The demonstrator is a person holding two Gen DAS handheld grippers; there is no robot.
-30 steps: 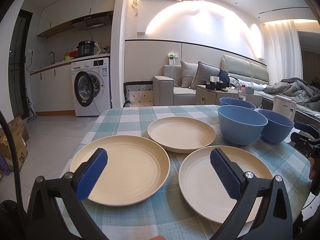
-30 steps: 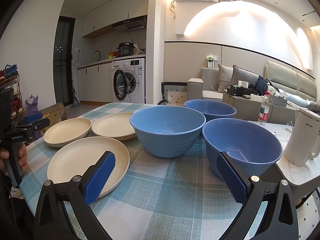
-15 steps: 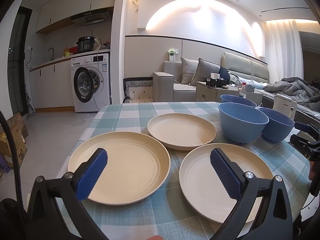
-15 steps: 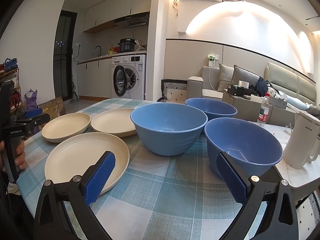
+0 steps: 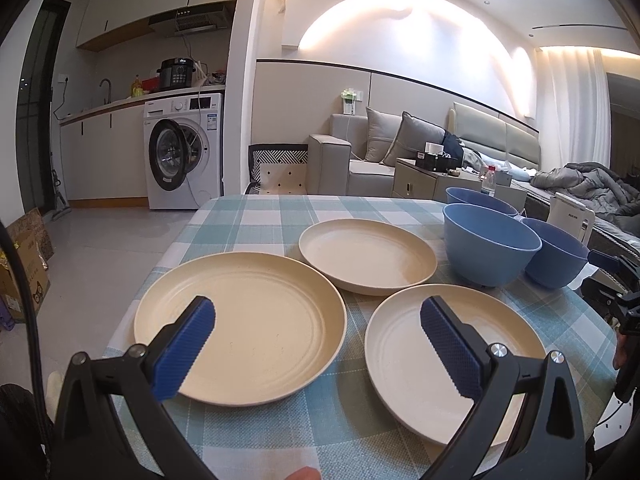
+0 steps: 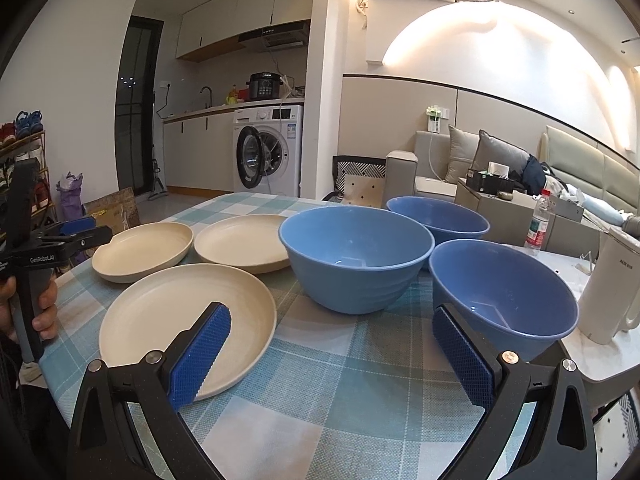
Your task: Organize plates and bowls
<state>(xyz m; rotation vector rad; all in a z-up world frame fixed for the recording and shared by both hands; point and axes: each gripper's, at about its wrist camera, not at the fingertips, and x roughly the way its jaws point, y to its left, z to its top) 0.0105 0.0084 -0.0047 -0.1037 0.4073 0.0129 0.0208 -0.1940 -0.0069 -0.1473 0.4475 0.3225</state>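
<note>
Three cream plates lie on the checked tablecloth: near left plate (image 5: 248, 328), far plate (image 5: 368, 254), near right plate (image 5: 404, 348). Three blue bowls stand to their right: middle bowl (image 5: 490, 244), back bowl (image 5: 480, 200), right bowl (image 5: 558, 258). My left gripper (image 5: 316, 344) is open and empty above the gap between the two near plates. In the right wrist view my right gripper (image 6: 330, 354) is open and empty, over the cloth between a plate (image 6: 180, 316) and the nearest bowl (image 6: 504, 296). The middle bowl (image 6: 356, 256) stands behind it.
A white kettle (image 6: 608, 288) stands on a pale side surface right of the bowls. A water bottle (image 6: 538, 226) stands behind. The table's left edge (image 5: 160, 264) drops to the floor. The left hand-held gripper (image 6: 52, 240) shows at the left.
Both grippers have drifted slightly, so the plates and bowls sit a little lower in the views. Both stay open and nothing on the table has moved.
</note>
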